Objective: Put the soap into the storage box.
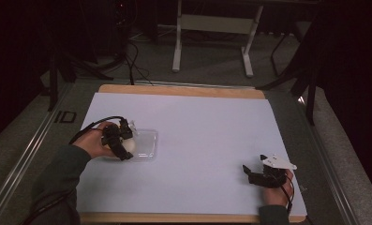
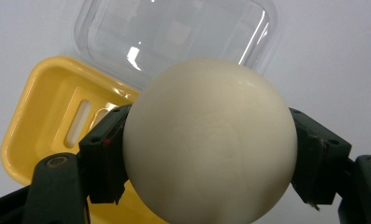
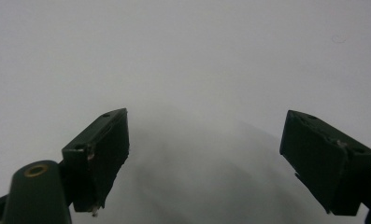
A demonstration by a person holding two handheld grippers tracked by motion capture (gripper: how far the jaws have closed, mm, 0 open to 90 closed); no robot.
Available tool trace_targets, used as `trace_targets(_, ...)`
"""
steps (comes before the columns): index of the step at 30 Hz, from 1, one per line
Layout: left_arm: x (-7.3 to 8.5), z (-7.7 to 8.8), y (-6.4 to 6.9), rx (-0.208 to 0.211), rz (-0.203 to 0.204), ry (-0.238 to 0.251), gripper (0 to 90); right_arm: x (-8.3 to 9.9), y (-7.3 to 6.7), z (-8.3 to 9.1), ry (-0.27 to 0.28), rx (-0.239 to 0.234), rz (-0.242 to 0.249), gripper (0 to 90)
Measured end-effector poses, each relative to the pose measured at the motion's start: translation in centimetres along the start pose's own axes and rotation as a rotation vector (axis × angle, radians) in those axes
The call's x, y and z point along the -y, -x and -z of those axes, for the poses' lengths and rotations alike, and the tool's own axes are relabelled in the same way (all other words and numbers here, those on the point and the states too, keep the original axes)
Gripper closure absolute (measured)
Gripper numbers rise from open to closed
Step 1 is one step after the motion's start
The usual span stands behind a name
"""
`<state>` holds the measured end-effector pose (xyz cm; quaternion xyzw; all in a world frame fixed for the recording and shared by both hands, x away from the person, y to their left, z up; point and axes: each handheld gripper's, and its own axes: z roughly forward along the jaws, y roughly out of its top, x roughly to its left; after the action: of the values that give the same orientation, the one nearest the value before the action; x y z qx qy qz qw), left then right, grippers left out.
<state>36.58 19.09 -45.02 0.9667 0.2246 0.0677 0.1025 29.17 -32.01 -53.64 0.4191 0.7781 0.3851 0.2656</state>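
In the high view, the left gripper (image 1: 123, 140) worked near the left edge of the white-covered table (image 1: 207, 140), clasping a smooth cream-white ball (image 1: 128, 145) just above a clear plastic lid (image 1: 146, 144); the right gripper (image 1: 258, 174) lay well apart near the front right corner, so the left hand was the nearer one. In the left gripper view, both black jaws pressed the ball's (image 2: 210, 140) sides, and a yellow plastic soap dish (image 2: 57, 126) lay just beyond and to the left, its long axis running away from the jaws, with the lid (image 2: 174, 37) touching its far end. In the right gripper view, the 2 jaws stood wide apart over bare table, holding nothing.
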Motion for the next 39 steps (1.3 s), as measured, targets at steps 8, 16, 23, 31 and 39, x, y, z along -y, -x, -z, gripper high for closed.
trace_targets(8,0.2,0.1,-0.5,0.003,0.018,-0.009,25.5,0.0,0.0,0.0,0.000,0.000,-0.001,15.6)
trace_targets(16,0.5,0.3,-1.2,0.002,0.044,-0.008,25.5,0.0,0.0,0.0,0.001,-0.001,0.002,15.6)
trace_targets(23,0.7,0.3,-1.7,-0.007,0.069,-0.012,25.5,0.0,0.0,0.0,0.000,-0.001,0.001,15.6)
trace_targets(31,0.9,0.0,-2.1,-0.034,0.096,-0.010,25.5,0.0,0.0,0.0,0.001,-0.001,0.003,15.7)
trace_targets(39,1.1,-0.7,-2.7,-0.030,0.146,-0.040,25.5,0.0,0.0,0.0,-0.001,0.000,0.002,15.6)
